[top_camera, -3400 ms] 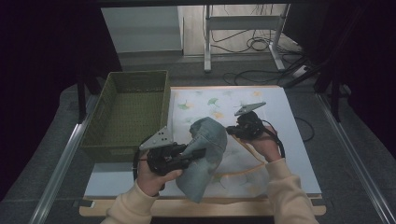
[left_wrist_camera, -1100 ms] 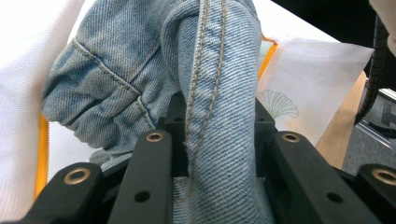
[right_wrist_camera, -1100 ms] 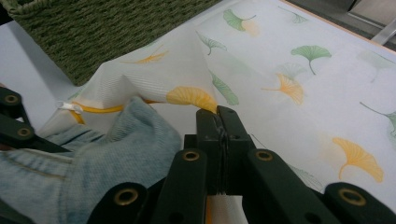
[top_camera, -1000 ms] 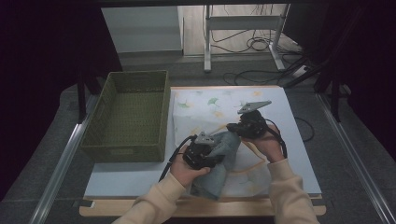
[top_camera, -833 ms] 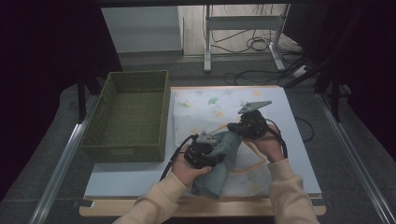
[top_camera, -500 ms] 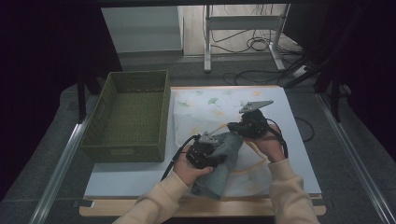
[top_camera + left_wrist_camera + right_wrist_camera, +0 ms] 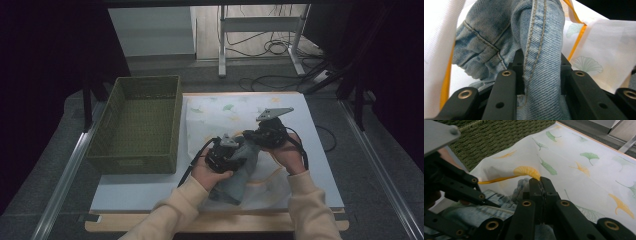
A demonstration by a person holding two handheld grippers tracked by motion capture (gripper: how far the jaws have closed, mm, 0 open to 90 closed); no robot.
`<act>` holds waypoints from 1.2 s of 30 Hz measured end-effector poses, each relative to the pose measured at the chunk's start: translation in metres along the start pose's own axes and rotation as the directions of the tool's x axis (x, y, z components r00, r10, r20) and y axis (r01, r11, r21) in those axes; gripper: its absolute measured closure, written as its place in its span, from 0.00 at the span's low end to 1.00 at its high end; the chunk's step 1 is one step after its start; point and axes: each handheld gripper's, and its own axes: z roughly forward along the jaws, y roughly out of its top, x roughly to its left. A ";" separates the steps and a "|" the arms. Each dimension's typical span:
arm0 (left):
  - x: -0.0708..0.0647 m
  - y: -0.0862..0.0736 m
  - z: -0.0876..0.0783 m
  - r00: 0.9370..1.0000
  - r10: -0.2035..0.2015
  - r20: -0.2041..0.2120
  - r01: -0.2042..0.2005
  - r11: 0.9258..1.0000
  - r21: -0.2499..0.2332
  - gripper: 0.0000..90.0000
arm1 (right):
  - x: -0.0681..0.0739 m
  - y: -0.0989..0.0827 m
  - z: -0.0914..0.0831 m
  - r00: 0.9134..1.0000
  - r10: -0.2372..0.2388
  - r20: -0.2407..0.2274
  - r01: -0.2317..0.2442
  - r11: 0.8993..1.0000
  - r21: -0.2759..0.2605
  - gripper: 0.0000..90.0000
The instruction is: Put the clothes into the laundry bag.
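A light-blue denim garment lies bunched on a white cloth printed with ginkgo leaves. In the high view my left gripper sits at the middle of the garment. In the left gripper view its jaws are shut on a thick seamed fold of denim. My right gripper is just beyond, at the garment's far end. In the right gripper view its jaws are pressed together on the denim's edge, with the left gripper close by at the left.
A green woven basket with nothing in it stands left of the cloth, and its wall looms near the grippers. The cloth covers a pale board. Cables and a metal stand lie on the floor beyond the table.
My left gripper has carried its denim fold to the right, up against the right gripper, so the garment is narrower and more bunched. The right gripper has stayed put.
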 end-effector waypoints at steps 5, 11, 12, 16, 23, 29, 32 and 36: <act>0.003 0.003 0.003 1.000 0.008 -0.014 -0.008 1.000 0.003 0.77 | -0.001 0.000 -0.002 1.000 0.008 -0.002 -0.008 1.000 -0.005 0.99; 0.005 0.009 0.007 0.999 0.003 -0.032 -0.002 1.000 0.030 0.77 | 0.001 0.001 -0.004 1.000 0.001 -0.001 -0.001 1.000 -0.014 0.99; 0.007 0.010 0.009 0.999 -0.007 -0.034 0.008 0.999 0.032 0.77 | 0.001 0.002 -0.005 1.000 -0.001 -0.002 0.001 1.000 -0.017 0.99; 0.009 0.014 0.012 0.998 -0.007 -0.057 0.009 0.999 0.031 0.76 | 0.002 0.002 -0.006 1.000 -0.001 -0.005 0.001 1.000 -0.022 0.99; 0.015 0.020 0.016 0.997 -0.014 -0.078 0.016 1.000 0.022 0.76 | 0.004 0.003 -0.007 1.000 -0.007 -0.008 0.007 1.000 -0.025 0.99; 0.016 0.023 0.021 0.996 -0.011 -0.086 0.013 1.000 0.023 0.73 | 0.002 0.002 -0.006 1.000 -0.005 -0.008 0.005 1.000 -0.021 0.99; 0.014 0.020 0.022 0.998 -0.004 -0.070 0.006 1.000 0.021 0.67 | 0.001 0.001 -0.005 1.000 0.000 -0.010 -0.001 1.000 -0.019 0.99; 0.013 0.015 0.020 0.999 -0.008 -0.037 0.008 1.000 -0.017 0.54 | 0.000 0.001 -0.004 1.000 0.004 -0.010 -0.004 1.000 -0.018 0.99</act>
